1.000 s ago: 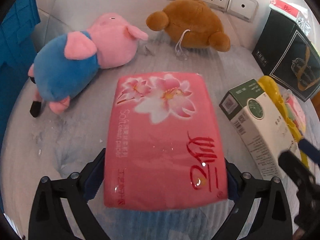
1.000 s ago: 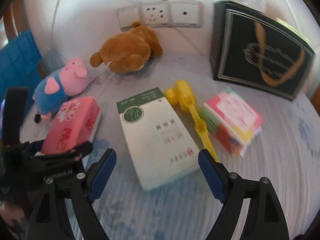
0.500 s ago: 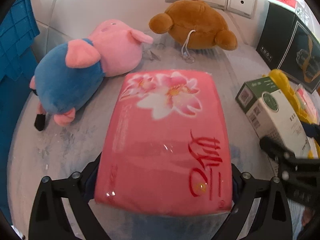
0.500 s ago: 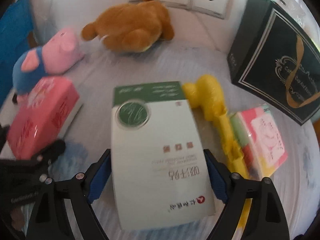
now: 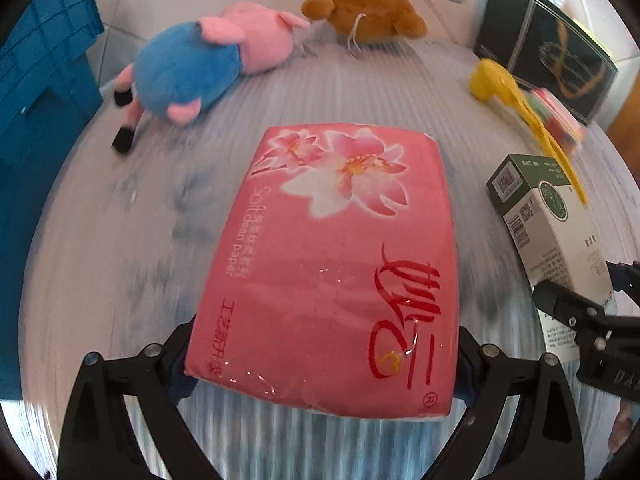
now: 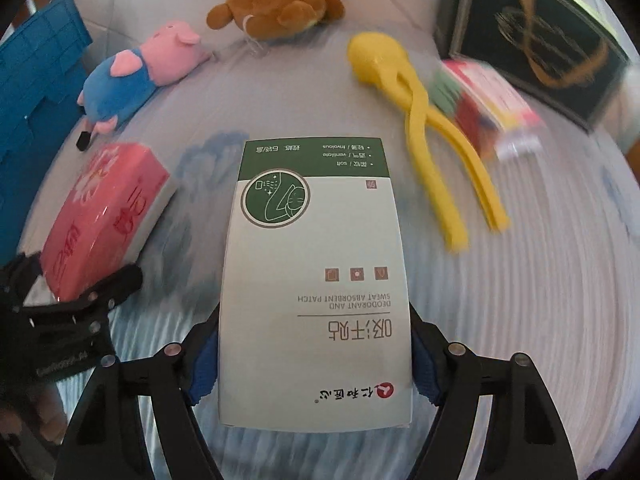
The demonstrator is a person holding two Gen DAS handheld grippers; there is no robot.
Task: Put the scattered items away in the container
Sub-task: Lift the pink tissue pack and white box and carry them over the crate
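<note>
Fingers on our left gripper [image 5: 320, 364] clamp both long sides of the pink tissue pack [image 5: 336, 264], which now rides clear of the bed surface [image 5: 120, 264]; a second ago it lay flat on it. Our right gripper [image 6: 316, 368] has slid forward until the white-and-green patch box [image 6: 316, 280] sits between its blue pads [image 6: 202, 372]. A second ago that box lay ahead of the open fingers. Those jaws are opening slightly, so we judge the pads are at the box's sides but not yet firmly squeezing.

Both hands now have an item lined up, which should let us carry two things in one trip. The blue crate [image 5: 36, 112] stands at the left edge of the bed, so both loads must travel left. Remaining on the bed are the pig plush [image 5: 192, 68] and brown bear plush [image 5: 364, 12] along the far edge, plus the yellow tongs [image 6: 420, 120] and colourful packet [image 6: 488, 100] toward the right.
</note>
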